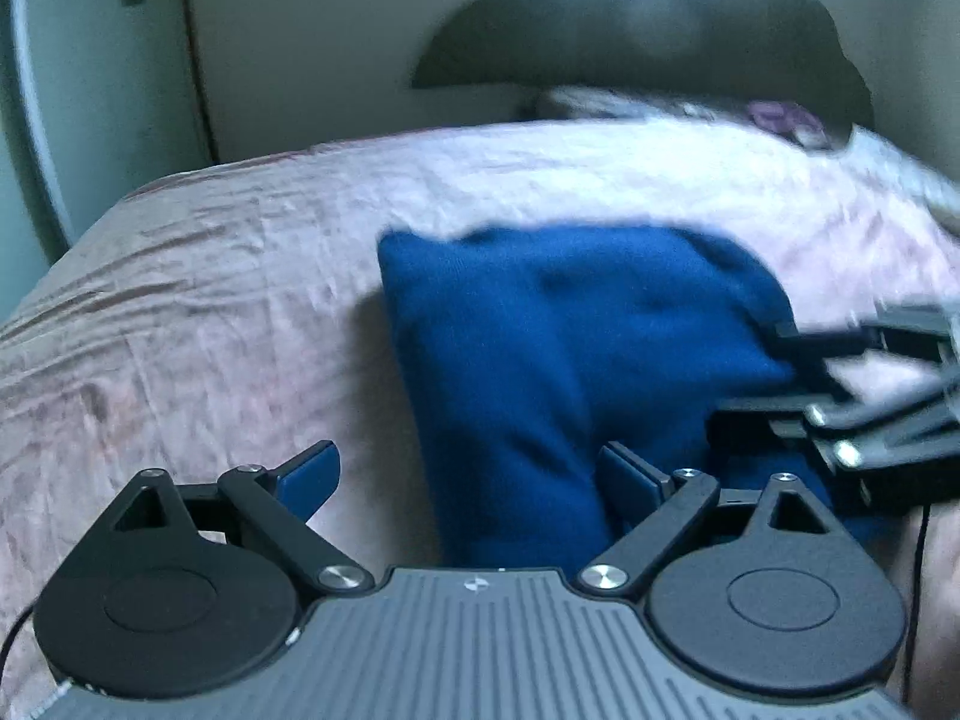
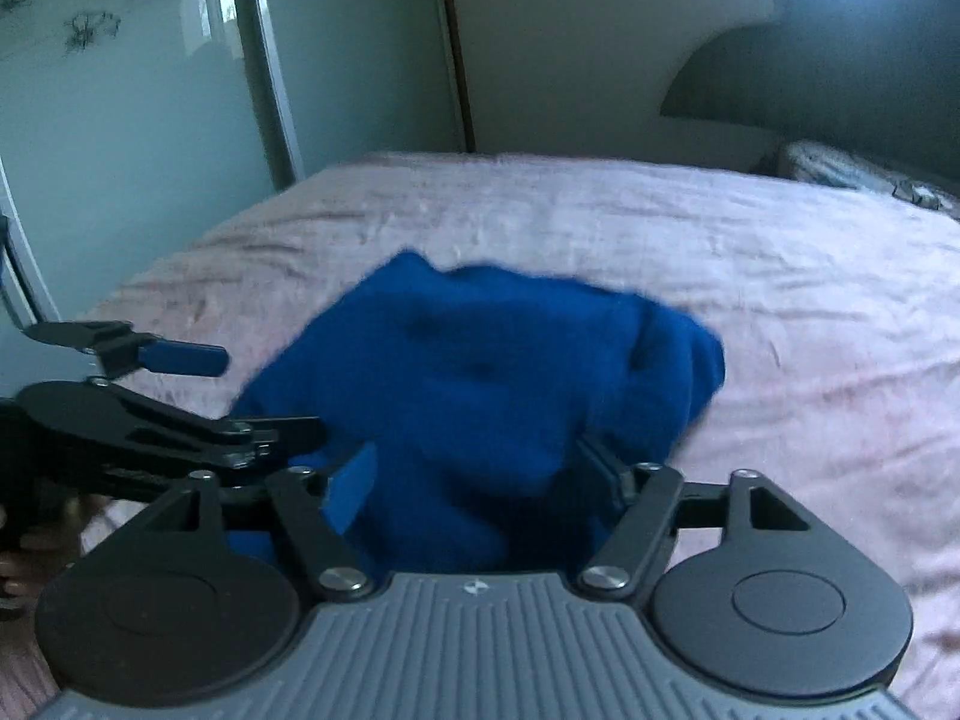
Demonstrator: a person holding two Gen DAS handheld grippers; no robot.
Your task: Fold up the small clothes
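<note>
Your blue garment lies bunched in a soft heap on the pink bedspread, toward the near side of the bed, with wrinkled bare cover all around it on the far and left sides.

Your left gripper has its jaws spread wide. One blue pad hangs over bare bedspread, the other sits at the near edge of the garment, and neither presses on the cloth; a fold of the garment simply lies in the gap between them.

Your right gripper also stands with its jaws apart. The near end of the garment bulges up between the fingers, but the pads do not squeeze it. From the left wrist view this same gripper comes in from the right edge, blurred, its fingertips at the right flank of the garment.

The two grippers sit close together at the near end of the heap. From the right wrist view your left gripper crosses just in front of the right one's left finger, so they crowd each other there.

Further off, a dark curved headboard rises at the far right, with a patterned pillow below it. A pale wardrobe door with flower prints stands beyond the bed's left side, well apart from the garment.
</note>
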